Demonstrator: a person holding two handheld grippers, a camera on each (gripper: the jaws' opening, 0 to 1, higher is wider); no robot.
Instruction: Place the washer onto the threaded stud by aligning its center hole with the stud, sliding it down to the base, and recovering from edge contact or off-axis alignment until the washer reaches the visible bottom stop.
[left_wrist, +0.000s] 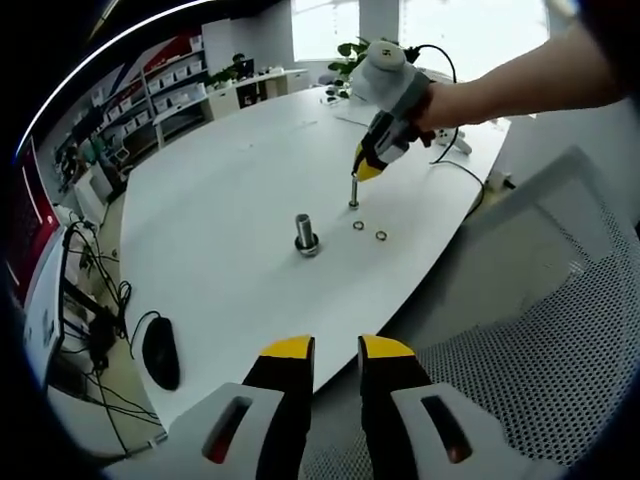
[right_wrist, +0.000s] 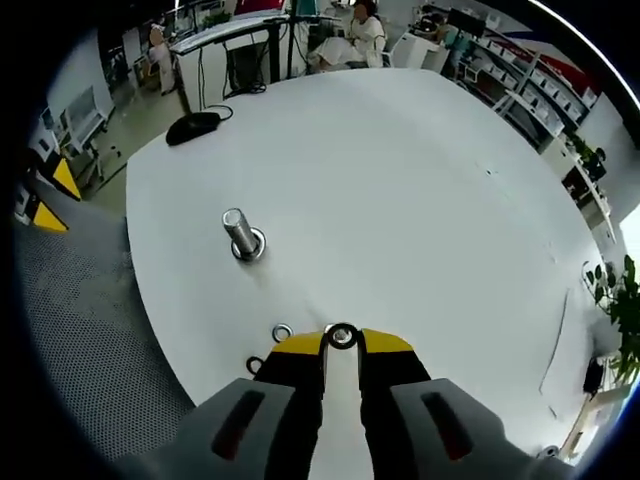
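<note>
Right gripper (right_wrist: 342, 338): pinching a washer (right_wrist: 342, 336) at its tips.
Left gripper (left_wrist: 335, 350): hovering, slightly parted, holding nothing.
Threaded stud (right_wrist: 240, 233): standing upright on white table (right_wrist: 400, 190).
Spare washers (left_wrist: 369, 230): lying beside it.
Readable writing: cannot tell.

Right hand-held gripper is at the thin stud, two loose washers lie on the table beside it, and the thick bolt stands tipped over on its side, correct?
Not quite: the thick bolt stands upright on its base, as the right gripper view shows. The rest holds: the right hand-held gripper is at the thin stud, with two loose washers on the table.
</note>
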